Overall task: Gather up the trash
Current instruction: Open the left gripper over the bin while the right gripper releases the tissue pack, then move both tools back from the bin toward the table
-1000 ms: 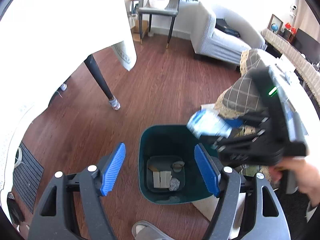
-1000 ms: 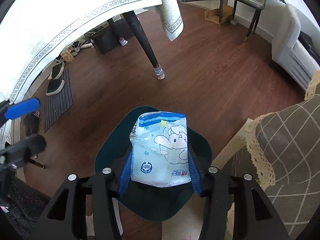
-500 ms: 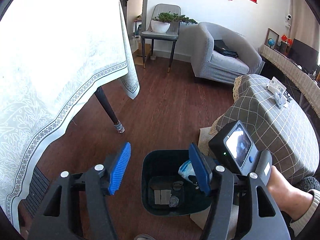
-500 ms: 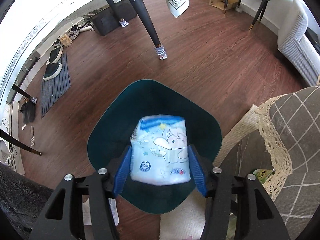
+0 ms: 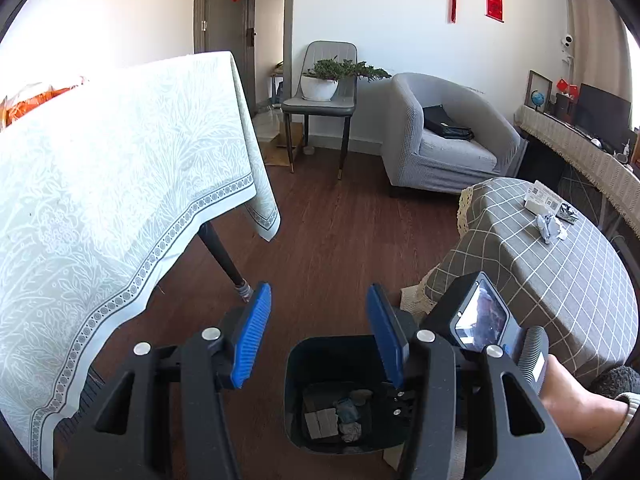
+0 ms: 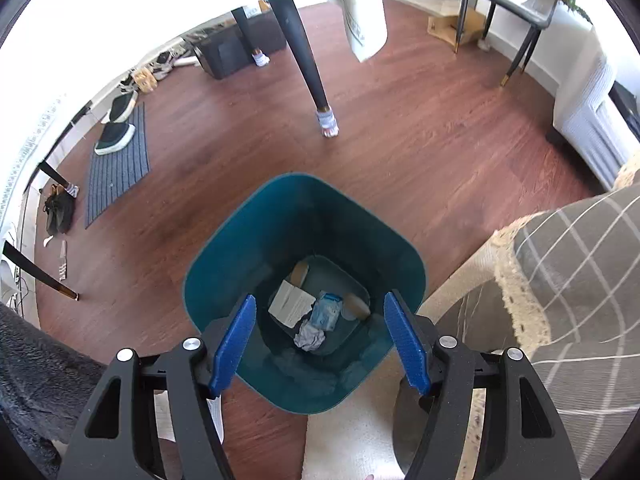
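A teal trash bin [image 6: 240, 240] stands on the wood floor beside the checked-cloth table. At its bottom lies the light blue wipes packet [image 6: 326, 312] among paper scraps and a crumpled tissue [image 6: 309, 337]. My right gripper [image 6: 320, 344] hovers right over the bin, its jaws opening with nothing between them. In the left wrist view the same bin [image 5: 296, 364] sits low, behind my left gripper [image 5: 318, 336], whose jaws are closing on nothing. The right gripper's body with its lit screen [image 5: 480, 320] and a hand [image 5: 572, 404] holding it show at the right. Crumpled paper [image 5: 550, 226] lies on the checked table.
A table with a pale patterned cloth [image 5: 120, 184] fills the left, its dark leg [image 6: 308, 68] near the bin. The round checked table [image 5: 560, 280] is at the right. A grey armchair [image 5: 444, 136] and a chair holding a potted plant [image 5: 324, 84] stand at the far wall. Shoes and a mat [image 6: 120, 152] lie at the left.
The right gripper opened and the blue packet dropped from it into the bin. The left gripper rose and tilted up, its jaws narrowing; more of the room shows now.
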The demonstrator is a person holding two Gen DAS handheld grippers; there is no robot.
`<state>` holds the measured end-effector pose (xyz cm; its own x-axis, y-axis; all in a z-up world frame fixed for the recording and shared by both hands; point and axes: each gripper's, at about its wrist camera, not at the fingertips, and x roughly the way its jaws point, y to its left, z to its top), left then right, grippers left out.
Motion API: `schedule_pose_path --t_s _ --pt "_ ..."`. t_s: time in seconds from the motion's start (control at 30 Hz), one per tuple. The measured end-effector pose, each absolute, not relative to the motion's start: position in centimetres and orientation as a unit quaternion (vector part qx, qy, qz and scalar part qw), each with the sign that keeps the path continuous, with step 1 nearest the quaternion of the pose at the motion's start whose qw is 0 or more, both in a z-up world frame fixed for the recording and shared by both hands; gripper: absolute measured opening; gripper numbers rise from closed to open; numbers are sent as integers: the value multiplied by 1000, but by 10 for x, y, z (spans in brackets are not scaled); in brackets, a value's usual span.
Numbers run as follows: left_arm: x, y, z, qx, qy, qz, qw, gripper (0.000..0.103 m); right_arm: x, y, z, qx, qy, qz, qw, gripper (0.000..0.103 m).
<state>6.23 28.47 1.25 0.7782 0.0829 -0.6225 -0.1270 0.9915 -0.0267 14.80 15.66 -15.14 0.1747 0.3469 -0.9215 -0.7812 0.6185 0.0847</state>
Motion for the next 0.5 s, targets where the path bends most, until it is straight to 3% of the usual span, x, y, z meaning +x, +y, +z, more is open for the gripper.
schedule_pose_path --t_s 0.23,0.37,0.5 --pt "64 273 24 -38 313 44 948 53 147 142 -110 -193 468 395 767 67" --pt "66 268 32 -48 304 37 951 53 151 125 -85 -177 442 389 788 61" --pt "68 261 40 -53 295 32 953 55 161 101 -64 -156 424 378 808 60"
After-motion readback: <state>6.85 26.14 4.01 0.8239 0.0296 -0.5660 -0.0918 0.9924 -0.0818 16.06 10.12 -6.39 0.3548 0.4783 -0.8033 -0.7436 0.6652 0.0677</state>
